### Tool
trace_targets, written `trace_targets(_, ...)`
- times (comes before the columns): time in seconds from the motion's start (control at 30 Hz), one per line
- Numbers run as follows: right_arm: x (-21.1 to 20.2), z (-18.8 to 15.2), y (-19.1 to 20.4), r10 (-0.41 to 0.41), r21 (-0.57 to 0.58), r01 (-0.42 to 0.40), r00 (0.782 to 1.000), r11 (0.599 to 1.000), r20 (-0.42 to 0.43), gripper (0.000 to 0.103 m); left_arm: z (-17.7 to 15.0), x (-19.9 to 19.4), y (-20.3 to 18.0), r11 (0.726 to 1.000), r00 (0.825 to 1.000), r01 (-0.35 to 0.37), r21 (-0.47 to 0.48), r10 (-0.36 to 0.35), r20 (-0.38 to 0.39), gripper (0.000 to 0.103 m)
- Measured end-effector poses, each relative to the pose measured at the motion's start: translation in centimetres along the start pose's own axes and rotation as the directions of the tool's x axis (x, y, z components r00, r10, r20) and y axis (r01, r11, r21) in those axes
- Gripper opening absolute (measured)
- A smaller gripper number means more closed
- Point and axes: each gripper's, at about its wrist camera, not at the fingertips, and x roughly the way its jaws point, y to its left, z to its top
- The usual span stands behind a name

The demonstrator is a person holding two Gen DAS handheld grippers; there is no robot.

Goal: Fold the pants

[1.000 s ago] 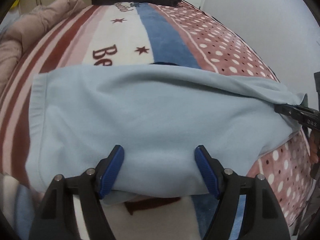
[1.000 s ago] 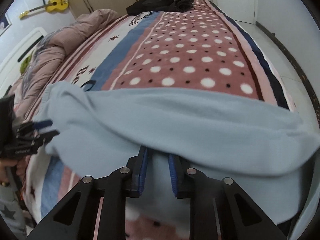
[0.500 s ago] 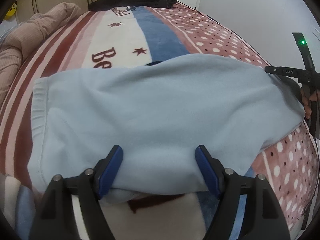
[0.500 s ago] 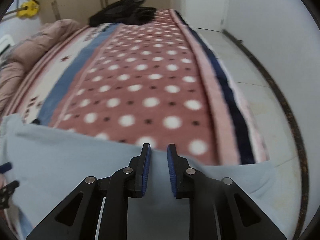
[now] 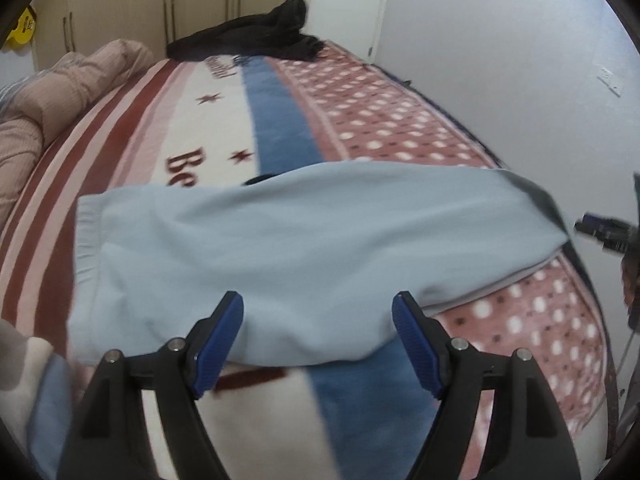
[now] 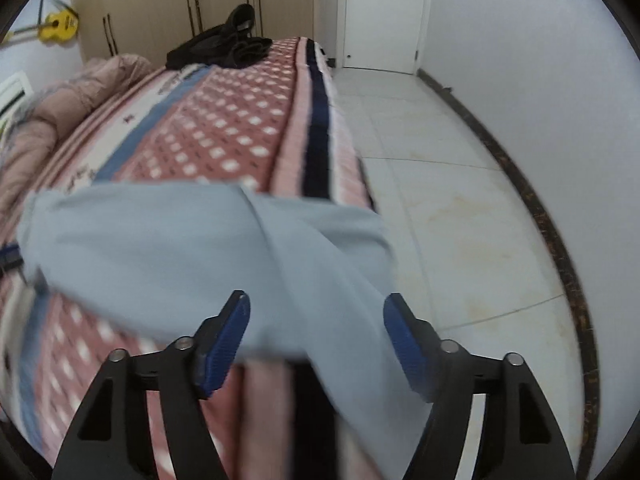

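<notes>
Left wrist view: left tool (image 5: 318,334) spread wide, released, just above the near edge of the light blue pants (image 5: 280,240). Right tool (image 6: 316,330) also released, over the pants (image 6: 180,240). Pants lie folded across the bed (image 5: 380,120), 1 leg drooping over its side toward the floor (image 6: 460,200).

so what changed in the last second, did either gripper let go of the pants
Yes. The right gripper was shut on the light blue pants a second ago; its jaws now stand wide open, and that end has dropped, part of it hanging off the bed's edge. The left gripper stayed open and has drawn back slightly. The dark clothes at the far end of the bed have not moved.
</notes>
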Motion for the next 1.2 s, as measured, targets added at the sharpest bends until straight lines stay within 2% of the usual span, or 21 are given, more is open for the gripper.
trace_targets(0.17, 0.4, -4.0, -2.3, 0.016, 0.01, -0.015, 0.999, 1.0, -0.045, 0.067, 0.3, -0.2, -3.5, 0.998, 0.999, 0.052, 0.033, -0.052, 0.01, 0.076)
trace_targets(0.27, 1.7, -5.6, -2.8, -0.035, -0.015, 0.034, 0.996, 0.999, -0.078, 0.063, 0.3, -0.1, -5.0, 0.997, 0.999, 0.05, 0.063, -0.05, 0.007, 0.076)
trace_targets(0.33, 2.0, -5.9, -3.2, -0.007, 0.012, 0.008, 0.998, 1.0, -0.067, 0.044, 0.3, -0.1, -5.5, 0.996, 0.999, 0.039, 0.076, -0.039, 0.005, 0.076)
trace_targets(0.37, 1.9, -5.9, -3.4, 0.001, 0.028, 0.0, 0.998, 1.0, -0.062, 0.019, 0.3, 0.1, -5.5, 0.996, 0.999, 0.034, 0.079, -0.034, 0.002, 0.076)
trace_targets(0.4, 1.8, -5.6, -3.7, -0.026, 0.043, 0.028, 0.998, 0.999, -0.057, 0.002, 0.3, 0.2, -5.6, 0.996, 1.0, 0.027, 0.081, -0.027, -0.001, 0.076)
trace_targets(0.47, 1.7, -5.4, -3.9, -0.112, 0.024, 0.113, 0.993, 0.993, -0.049, 0.003, 0.2, 0.4, -5.4, 0.997, 1.0, 0.017, 0.081, -0.017, -0.006, 0.076)
trace_targets(0.53, 1.6, -4.6, -4.8, -0.151, 0.011, 0.151, 0.988, 0.988, -0.032, 0.003, 0.3, 0.7, -5.2, 0.997, 1.0, 0.014, 0.075, -0.014, -0.008, 0.076)
trace_targets(0.7, 1.5, -0.7, -7.7, -0.181, 0.049, 0.182, 0.983, 0.982, -0.028, 0.003, 0.7, 1.2, -4.6, 0.998, 1.0, 0.001, 0.059, 0.0, -0.006, 0.076)
trace_targets(0.87, 3.8, 3.9, -9.9, -0.191, 0.039, 0.196, 0.976, 0.98, -0.1, 0.004, 0.9, 1.4, -3.5, 0.999, 1.0, -0.017, 0.048, 0.018, -0.004, 0.076)
trace_targets(0.93, 5.1, 5.2, -10.6, -0.203, 0.042, 0.209, 0.972, 0.977, -0.12, 0.017, 1.0, 1.4, -3.0, 0.999, 1.0, -0.023, 0.04, 0.023, -0.005, 0.076)
trace_targets(0.97, 6.2, 6.0, -10.8, -0.223, 0.059, 0.233, 0.965, 0.971, -0.142, 0.034, 1.0, 1.4, -2.8, 0.999, 1.0, -0.026, 0.038, 0.026, -0.006, 0.076)
trace_targets(1.0, 6.6, 6.2, -10.9, -0.24, 0.07, 0.252, 0.959, 0.965, -0.15, 0.041, 1.0, 1.3, -2.6, 0.999, 1.0, -0.029, 0.037, 0.029, -0.005, 0.076)
trace_targets(1.1, 7.2, 6.8, -11.4, -0.307, 0.093, 0.322, 0.94, 0.942, -0.152, 0.041, 1.0, 1.0, -2.3, 0.998, 0.999, -0.036, 0.044, 0.036, -0.003, 0.076)
trace_targets(1.13, 7.0, 6.8, -11.2, -0.311, 0.106, 0.327, 0.94, 0.939, -0.144, 0.041, 1.0, 0.8, -2.2, 0.998, 0.999, -0.036, 0.048, 0.036, 0.0, 0.076)
trace_targets(1.17, 6.6, 6.7, -10.9, -0.302, 0.11, 0.316, 0.945, 0.942, -0.13, 0.041, 1.0, 0.7, -2.1, 0.998, 0.999, -0.036, 0.049, 0.035, 0.003, 0.076)
trace_targets(1.2, 5.8, 6.5, -10.0, -0.258, 0.105, 0.267, 0.962, 0.958, -0.094, 0.041, 1.0, 0.6, -2.1, 0.998, 0.999, -0.033, 0.048, 0.033, 0.005, 0.076)
